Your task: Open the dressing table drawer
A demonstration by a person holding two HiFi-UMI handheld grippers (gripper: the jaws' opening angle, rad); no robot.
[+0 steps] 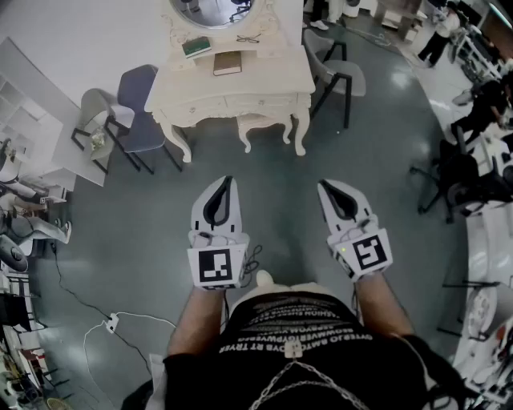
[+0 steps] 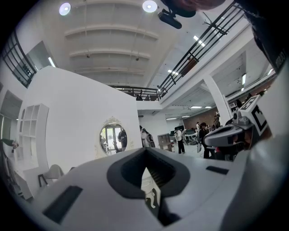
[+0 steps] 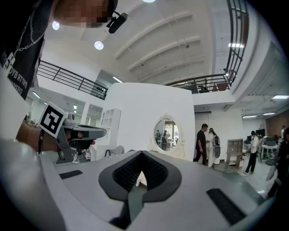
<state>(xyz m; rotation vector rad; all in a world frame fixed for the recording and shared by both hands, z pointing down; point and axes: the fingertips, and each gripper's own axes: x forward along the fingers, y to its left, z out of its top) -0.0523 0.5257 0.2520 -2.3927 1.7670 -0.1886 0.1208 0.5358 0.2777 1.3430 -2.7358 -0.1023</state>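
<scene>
The cream dressing table (image 1: 272, 80) stands ahead of me across the grey floor, and its drawer fronts (image 1: 238, 102) are flush with the frame. Its oval mirror (image 1: 215, 8) rises behind it; the mirror (image 2: 113, 137) also shows in the left gripper view, and the same mirror (image 3: 168, 134) in the right gripper view. My left gripper (image 1: 228, 181) and right gripper (image 1: 323, 186) are held side by side, well short of the table and pointing towards it. Both are shut with nothing between the jaws, as the left gripper (image 2: 144, 150) and the right gripper (image 3: 142, 153) show close up.
A brown book (image 1: 227, 62), a green book (image 1: 196, 46) and glasses (image 1: 248, 38) lie on the tabletop. A purple chair (image 1: 138, 112) and a white chair (image 1: 94, 112) stand to its left, a grey chair (image 1: 341, 74) to its right. A power strip with cable (image 1: 112, 323) lies at the lower left.
</scene>
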